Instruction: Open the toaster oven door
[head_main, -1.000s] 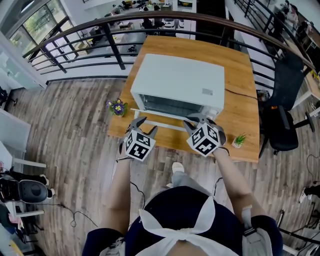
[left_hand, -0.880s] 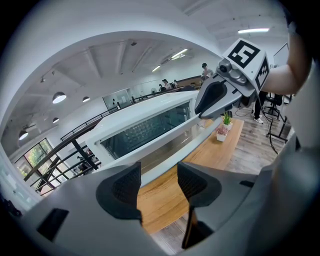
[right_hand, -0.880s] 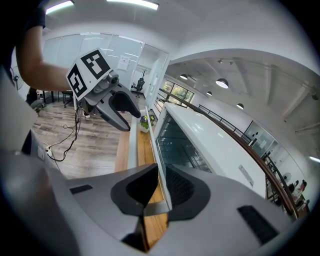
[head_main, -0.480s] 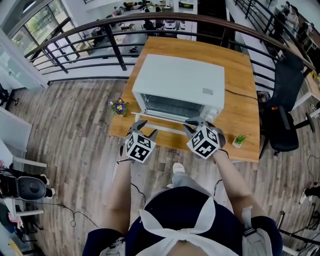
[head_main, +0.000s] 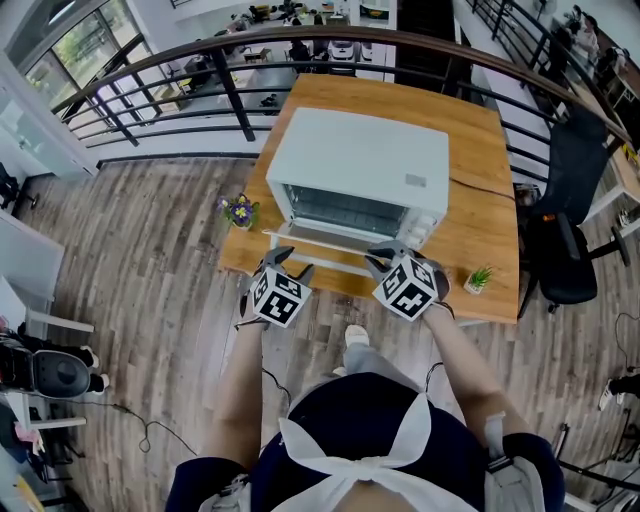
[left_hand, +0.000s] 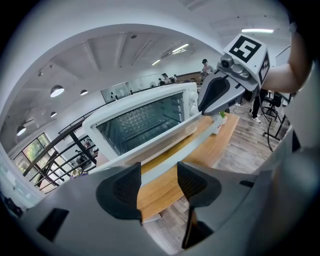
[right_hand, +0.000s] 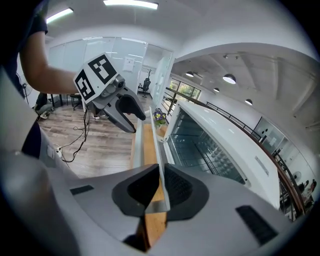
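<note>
A white toaster oven (head_main: 360, 160) stands on a wooden table (head_main: 472, 232), its glass door tipped partly open. The door's long white handle bar (head_main: 330, 247) runs along the front. My right gripper (head_main: 387, 254) is at the bar's right end; in the right gripper view its jaws (right_hand: 161, 187) have just been closing and are now clamped on the door's thin top edge. My left gripper (head_main: 292, 260) is at the left end. In the left gripper view it (left_hand: 159, 182) stands open, with the handle bar (left_hand: 190, 145) crossing the gap between its pads, untouched.
A small pot of purple flowers (head_main: 237, 213) sits at the table's left corner and a small green plant (head_main: 479, 280) at the front right. A black office chair (head_main: 570, 225) stands right of the table. A dark railing (head_main: 230, 95) curves behind it.
Both grippers have come down and toward me. The door's top edge has swung further out from the oven, so the gap above it is wider.
</note>
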